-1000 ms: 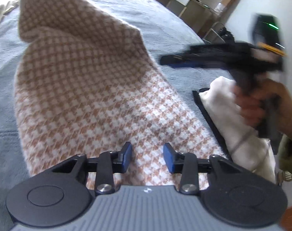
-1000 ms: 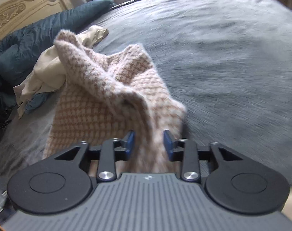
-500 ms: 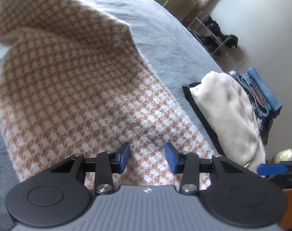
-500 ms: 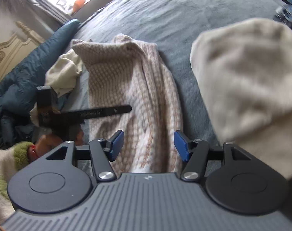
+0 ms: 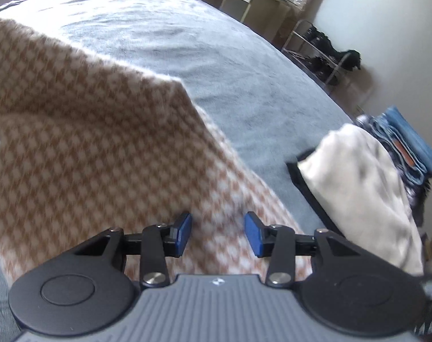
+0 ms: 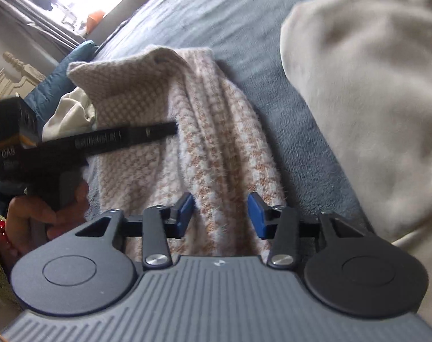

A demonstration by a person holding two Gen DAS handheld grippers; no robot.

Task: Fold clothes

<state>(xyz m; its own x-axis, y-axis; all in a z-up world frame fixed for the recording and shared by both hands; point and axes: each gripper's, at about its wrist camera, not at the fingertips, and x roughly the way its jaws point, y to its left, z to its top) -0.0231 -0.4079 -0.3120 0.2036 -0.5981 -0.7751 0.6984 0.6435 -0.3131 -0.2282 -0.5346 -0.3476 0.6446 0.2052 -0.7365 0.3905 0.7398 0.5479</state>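
Sweater: brown-and-white houndstooth, rumpled on grey bedspread.
Left gripper: parted over its hem, gripping nothing.
Right gripper: just been closing, pads clear of the knit.
Folded cream garment: beside the sweater.

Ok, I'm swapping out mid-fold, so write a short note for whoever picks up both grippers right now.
Left gripper: jaws apart over the brown-and-white houndstooth knit garment, pads not pressing it.
Right gripper: jaws just closing, apart over the garment's near end, gripping nothing.
Garment lies partly folded and rumpled on the grey bed cover. Folded cream fleece sits beside it.
Left to do: finish folding the knit.
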